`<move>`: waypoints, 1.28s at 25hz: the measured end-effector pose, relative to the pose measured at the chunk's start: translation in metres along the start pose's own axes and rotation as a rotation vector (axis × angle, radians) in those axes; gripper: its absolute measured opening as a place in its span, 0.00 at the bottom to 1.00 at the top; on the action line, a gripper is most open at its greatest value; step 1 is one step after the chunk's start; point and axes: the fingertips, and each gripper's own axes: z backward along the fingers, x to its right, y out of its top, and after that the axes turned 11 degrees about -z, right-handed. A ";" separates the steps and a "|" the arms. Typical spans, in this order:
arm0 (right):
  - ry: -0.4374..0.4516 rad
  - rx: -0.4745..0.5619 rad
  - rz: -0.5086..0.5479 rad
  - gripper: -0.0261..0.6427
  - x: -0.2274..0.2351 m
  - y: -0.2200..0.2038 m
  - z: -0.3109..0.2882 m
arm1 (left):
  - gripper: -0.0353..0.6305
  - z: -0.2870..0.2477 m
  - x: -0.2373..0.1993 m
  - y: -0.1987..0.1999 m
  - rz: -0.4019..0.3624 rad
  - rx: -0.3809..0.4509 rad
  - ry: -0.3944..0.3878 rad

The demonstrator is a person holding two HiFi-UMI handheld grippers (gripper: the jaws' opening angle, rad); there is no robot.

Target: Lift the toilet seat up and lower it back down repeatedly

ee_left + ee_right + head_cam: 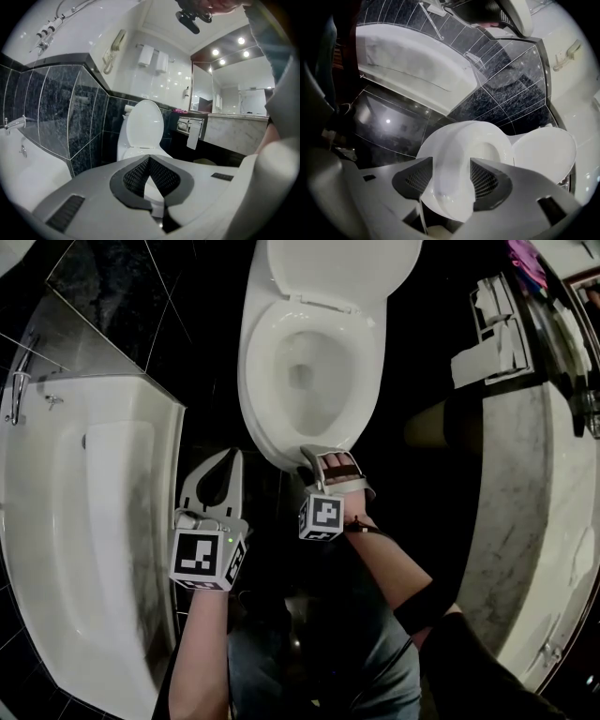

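A white toilet stands at the top centre of the head view, its lid [342, 268] up and its seat [258, 381] lying down on the bowl. My right gripper [330, 460] is at the seat's front edge, pointing down. In the right gripper view the front of the seat [450, 154] fills the gap between the jaws, and my right gripper [447, 180] is shut on it. My left gripper [232, 456] hangs over the dark floor to the left of the bowl, shut and holding nothing. In the left gripper view, the left gripper [149, 159] faces the raised lid [145, 124].
A white bathtub [94, 521] fills the left side, with black tiled wall behind it. A marble counter [534, 521] runs down the right, with a toilet paper holder [492, 329] above its near end. Black glossy floor lies around the bowl.
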 end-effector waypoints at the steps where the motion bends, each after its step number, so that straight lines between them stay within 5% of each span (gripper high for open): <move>1: -0.001 -0.004 -0.013 0.43 0.001 0.000 0.000 | 0.05 0.001 0.000 -0.001 0.002 -0.004 -0.001; 7: 0.032 -0.009 -0.088 0.37 0.006 0.000 0.001 | 0.05 0.003 0.001 -0.007 0.004 -0.018 -0.003; 22: 0.021 0.025 -0.062 0.30 0.007 0.008 0.015 | 0.05 0.006 0.000 -0.001 0.022 -0.051 0.022; 32: -0.022 0.091 -0.119 0.25 0.080 0.044 0.105 | 0.05 0.001 0.000 0.098 0.020 -0.041 0.034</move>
